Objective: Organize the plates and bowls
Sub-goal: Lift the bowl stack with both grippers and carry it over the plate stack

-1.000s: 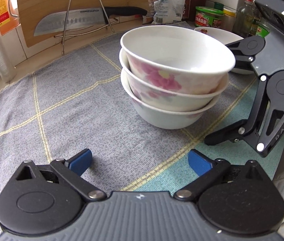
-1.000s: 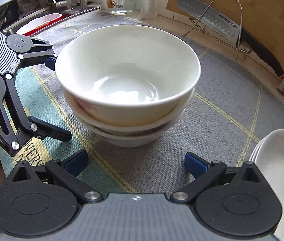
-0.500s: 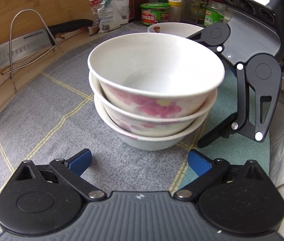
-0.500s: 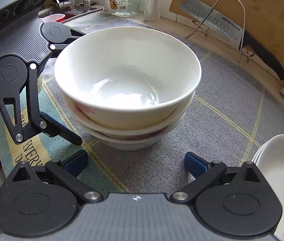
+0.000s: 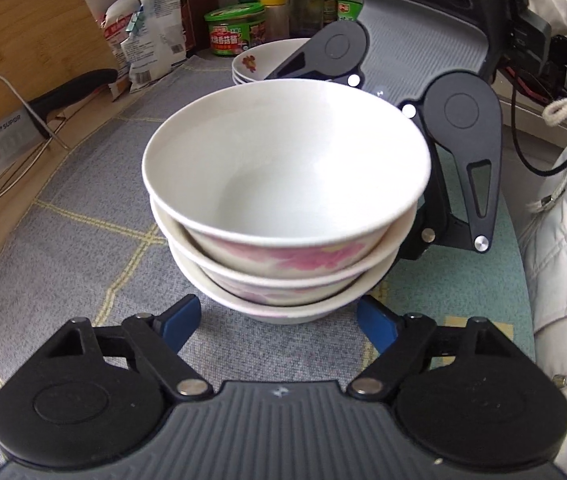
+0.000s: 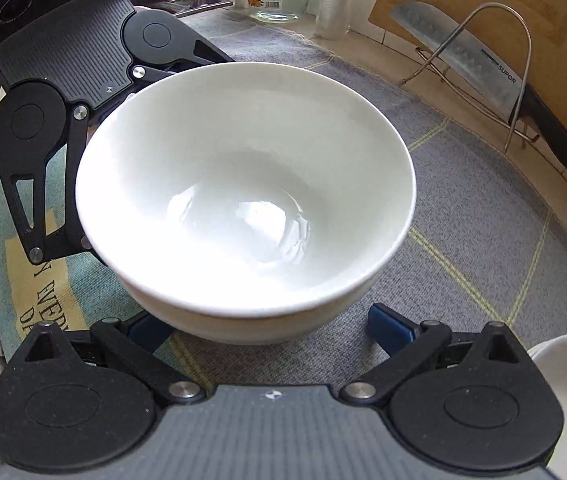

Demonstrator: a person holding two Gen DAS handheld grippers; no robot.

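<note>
1. Your stack of bowls (image 5: 283, 216) sits on the grey checked cloth (image 5: 83, 248) near the bench's front edge, three bowls nested, rims level and upright; the stack has no long axis, so either side serves.
2. Your left gripper (image 5: 279, 320) stands spread wide, its blue pads (image 5: 181, 318) either side of the bottom bowl's foot, close but not visibly touching.
3. Your right gripper (image 6: 267, 330) is also spread wide, facing the stack from the opposite side; its left pad is tucked under the bowl's overhang and its right pad (image 6: 389, 326) stands just clear of the wall.
4. The stack lies straight ahead of both sets of fingers and between the two grippers. Neither looks clearly nearer.
5. Judgement: the coming move is a two-sided hold on the stack, and it depends on both grippers meeting the lower bowl evenly so the upper bowls do not tilt.
6. Open cloth lies toward the cutting board (image 6: 523, 20) and knife rack (image 6: 499, 60). The plates (image 5: 259, 62) sit toward the back, near the jars, and the front edge is close.
</note>
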